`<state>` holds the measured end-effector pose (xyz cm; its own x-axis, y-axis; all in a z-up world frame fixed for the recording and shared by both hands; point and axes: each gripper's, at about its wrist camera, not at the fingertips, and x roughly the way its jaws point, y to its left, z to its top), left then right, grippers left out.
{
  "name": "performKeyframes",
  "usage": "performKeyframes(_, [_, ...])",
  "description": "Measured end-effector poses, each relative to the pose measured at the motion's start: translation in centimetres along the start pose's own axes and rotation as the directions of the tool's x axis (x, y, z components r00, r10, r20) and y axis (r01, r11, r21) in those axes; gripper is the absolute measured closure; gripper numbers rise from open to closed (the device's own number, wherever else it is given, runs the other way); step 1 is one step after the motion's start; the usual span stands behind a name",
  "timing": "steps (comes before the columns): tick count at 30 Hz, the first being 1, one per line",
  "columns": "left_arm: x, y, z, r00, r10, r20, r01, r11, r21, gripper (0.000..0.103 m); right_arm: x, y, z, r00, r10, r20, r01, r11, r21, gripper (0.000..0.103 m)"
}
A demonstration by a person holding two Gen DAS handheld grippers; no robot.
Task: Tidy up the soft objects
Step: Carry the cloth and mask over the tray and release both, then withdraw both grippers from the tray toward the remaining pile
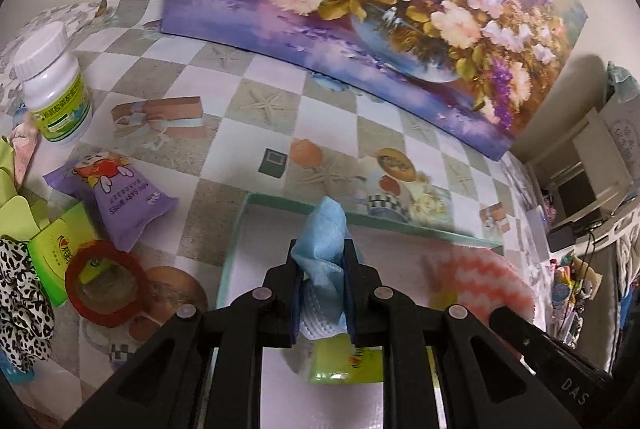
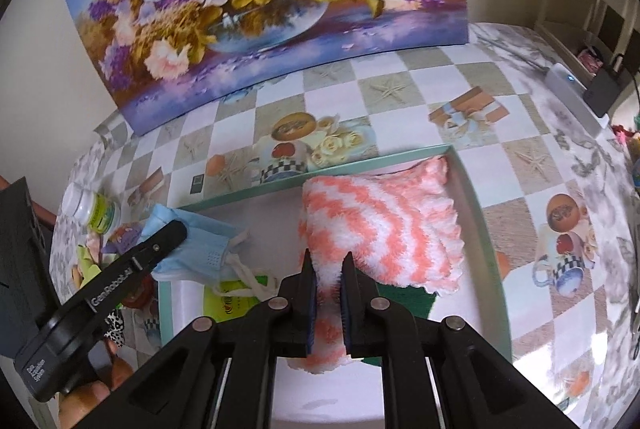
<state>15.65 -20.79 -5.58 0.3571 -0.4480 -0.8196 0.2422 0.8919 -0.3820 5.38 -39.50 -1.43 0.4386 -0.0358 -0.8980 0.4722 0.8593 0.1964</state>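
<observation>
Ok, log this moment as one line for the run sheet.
left gripper: shut on blue face mask | right gripper: shut on pink-and-white cloth | both over green tray

The left gripper [image 1: 322, 265] has its jaws closed on a blue mask [image 1: 324, 229], which bunches up between and above them. Below the jaws lies a green packet [image 1: 344, 365] inside a teal-rimmed tray [image 1: 400, 223]. Right of the jaws, a pink-and-white cloth [image 1: 484, 277] rests in the tray.
</observation>
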Motion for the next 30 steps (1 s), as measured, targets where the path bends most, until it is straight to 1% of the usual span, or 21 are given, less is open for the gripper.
performKeyframes(3, [0.2, 0.1, 0.1, 1.0, 0.018, -0.012, -0.018, 1.0, 0.015, 0.083, 0.5, 0.6, -0.1, 1.0, -0.007, -0.01, 0.007, 1.0, -0.02, 0.09])
performKeyframes(4, [0.2, 0.1, 0.1, 1.0, 0.02, -0.018, -0.02, 1.0, 0.017, 0.079, 0.5, 0.8, -0.1, 1.0, -0.014, -0.011, 0.014, 1.0, -0.025, 0.09])
performKeyframes(5, [0.3, 0.1, 0.1, 0.999, 0.027, -0.027, -0.026, 0.999, 0.018, 0.071, 0.5, 0.8, 0.0, 1.0, -0.018, -0.011, 0.017, 0.999, -0.027, 0.09])
performKeyframes(6, [0.2, 0.2, 0.2, 0.999, 0.032, -0.036, -0.031, 0.999, 0.016, 0.066, 0.5, 0.9, 0.0, 1.0, -0.022, -0.011, 0.021, 0.999, -0.032, 0.09])
performKeyframes(7, [0.1, 0.2, 0.3, 0.999, 0.033, -0.041, -0.032, 0.999, 0.015, 0.057, 0.4, 1.0, 0.1, 1.0, -0.024, -0.009, 0.024, 0.999, -0.037, 0.09])
performKeyframes(8, [-0.1, 0.2, 0.3, 0.998, 0.033, -0.046, -0.033, 0.999, 0.011, 0.051, 0.2, 1.0, 0.1, 0.999, -0.032, -0.006, 0.031, 0.999, -0.042, 0.088])
performKeyframes(9, [-0.2, 0.2, 0.4, 0.998, 0.037, -0.05, -0.037, 0.999, 0.009, 0.049, 0.1, 1.0, 0.2, 0.999, -0.034, -0.004, 0.034, 0.998, -0.045, 0.08])
performKeyframes(10, [-0.4, 0.2, 0.6, 0.997, 0.045, -0.056, -0.045, 0.999, 0.008, 0.047, -0.1, 1.1, 0.2, 0.999, -0.036, -0.001, 0.036, 0.998, -0.046, 0.076])
performKeyframes(11, [-0.7, 0.1, 0.7, 0.996, 0.059, -0.064, -0.058, 0.998, 0.01, 0.044, -0.3, 1.1, 0.3, 0.999, -0.039, 0.004, 0.039, 0.998, -0.044, 0.067])
performKeyframes(12, [-0.9, 0.1, 0.8, 0.995, 0.071, -0.068, -0.07, 0.997, 0.014, 0.043, -0.5, 1.1, 0.3, 0.999, -0.04, 0.007, 0.041, 0.998, -0.043, 0.062])
performKeyframes(15, [-1.9, 0.0, 1.1, 0.99, 0.123, -0.071, -0.122, 0.992, 0.026, 0.038, -1.1, 1.3, 0.5, 0.999, -0.049, 0.016, 0.05, 0.998, -0.048, 0.061])
performKeyframes(16, [-2.2, 0.0, 1.2, 0.988, 0.137, -0.07, -0.135, 0.99, 0.029, 0.035, -1.3, 1.3, 0.5, 0.998, -0.054, 0.018, 0.055, 0.997, -0.049, 0.061])
performKeyframes(20, [-3.4, 0.1, 1.4, 0.979, 0.199, -0.049, -0.197, 0.979, 0.051, 0.025, -2.4, 1.6, 0.7, 0.997, -0.072, 0.033, 0.074, 0.995, -0.061, 0.041])
performKeyframes(22, [-3.9, 0.1, 1.5, 0.972, 0.233, -0.033, -0.231, 0.971, 0.066, 0.02, -2.7, 1.8, 0.7, 0.996, -0.087, 0.037, 0.089, 0.994, -0.07, 0.037])
performKeyframes(24, [-4.2, 0.3, 1.6, 0.964, 0.267, -0.014, -0.265, 0.961, 0.078, 0.015, -2.8, 2.0, 0.7, 0.994, -0.106, 0.04, 0.109, 0.991, -0.081, 0.027])
performKeyframes(25, [-4.2, 0.4, 1.6, 0.961, 0.276, -0.008, -0.274, 0.958, 0.081, 0.013, -2.9, 2.0, 0.7, 0.993, -0.112, 0.043, 0.115, 0.99, -0.086, 0.025])
performKeyframes(27, [-4.3, 0.6, 1.6, 0.958, 0.286, 0.0, -0.285, 0.955, 0.085, 0.011, -2.8, 2.0, 0.6, 0.99, -0.13, 0.046, 0.134, 0.987, -0.09, 0.015])
performKeyframes(28, [-4.2, 0.7, 1.5, 0.957, 0.29, -0.002, -0.289, 0.954, 0.086, 0.011, -2.8, 1.9, 0.6, 0.989, -0.138, 0.047, 0.141, 0.986, -0.089, 0.014])
performKeyframes(29, [-4.2, 0.8, 1.5, 0.956, 0.293, -0.002, -0.292, 0.953, 0.087, 0.01, -2.7, 1.7, 0.6, 0.988, -0.148, 0.047, 0.151, 0.985, -0.078, 0.008])
performKeyframes(30, [-4.1, 0.9, 1.4, 0.955, 0.295, 0.0, -0.294, 0.952, 0.089, 0.009, -2.6, 1.5, 0.5, 0.987, -0.152, 0.046, 0.155, 0.986, -0.068, 0.0])
